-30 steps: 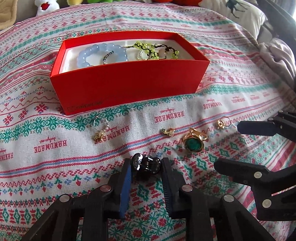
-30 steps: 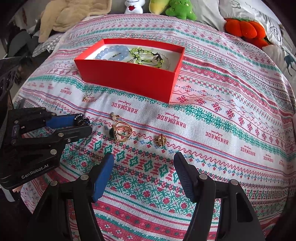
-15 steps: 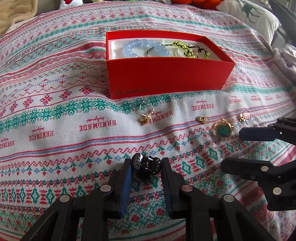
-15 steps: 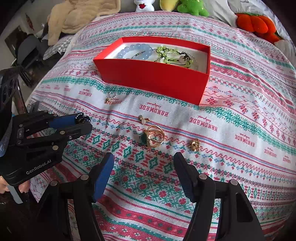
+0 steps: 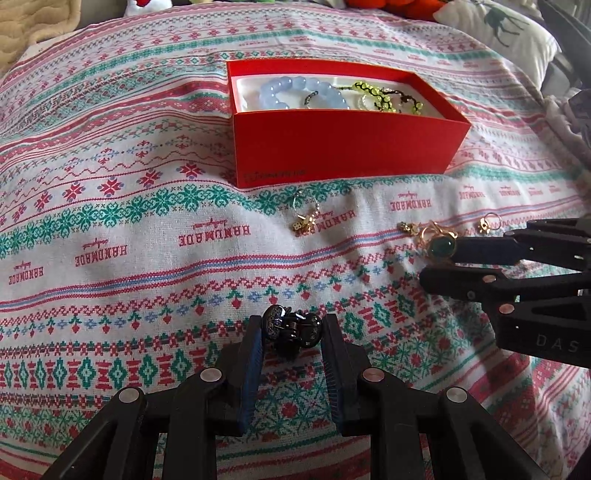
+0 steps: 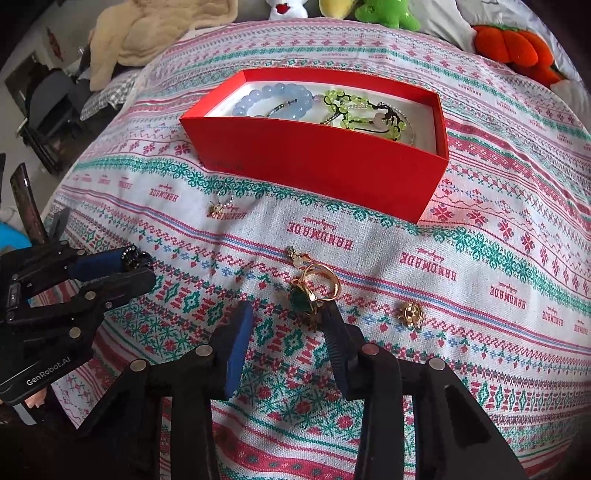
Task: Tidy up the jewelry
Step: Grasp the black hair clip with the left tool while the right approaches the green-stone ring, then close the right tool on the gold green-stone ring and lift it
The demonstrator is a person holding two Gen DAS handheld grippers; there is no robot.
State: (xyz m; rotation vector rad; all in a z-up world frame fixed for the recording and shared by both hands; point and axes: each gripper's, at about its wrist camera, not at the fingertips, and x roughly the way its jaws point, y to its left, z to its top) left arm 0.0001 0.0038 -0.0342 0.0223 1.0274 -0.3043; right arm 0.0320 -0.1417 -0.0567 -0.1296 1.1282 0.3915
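Observation:
A red box [image 5: 343, 147] [image 6: 314, 158] on the patterned cloth holds a blue bead bracelet [image 5: 295, 94] [image 6: 273, 101] and a green bead bracelet [image 5: 384, 96] [image 6: 351, 110]. My left gripper [image 5: 291, 332] [image 6: 136, 266] is shut on a small black hair claw clip [image 5: 291, 328] [image 6: 135, 256], held just above the cloth. A gold ring with a green stone [image 6: 310, 291] [image 5: 439, 245] lies at the tips of my right gripper [image 6: 288, 314] [image 5: 439, 264]. Its jaws are closing; the ring is beside the right finger, and the left pad stands clear of it.
Loose on the cloth in front of the box lie a hoop charm earring [image 5: 304, 218] [image 6: 219, 206], a small gold stud [image 5: 404, 226] [image 6: 295, 254] and a gold earring [image 5: 487, 221] [image 6: 412, 314]. Plush toys [image 6: 513, 48] and a beige blanket [image 6: 155, 33] line the far edge.
The right gripper's jaws have narrowed and come down onto the green-stone ring. The left gripper, still holding the clip, has shifted left, so the box now sits further right in its view.

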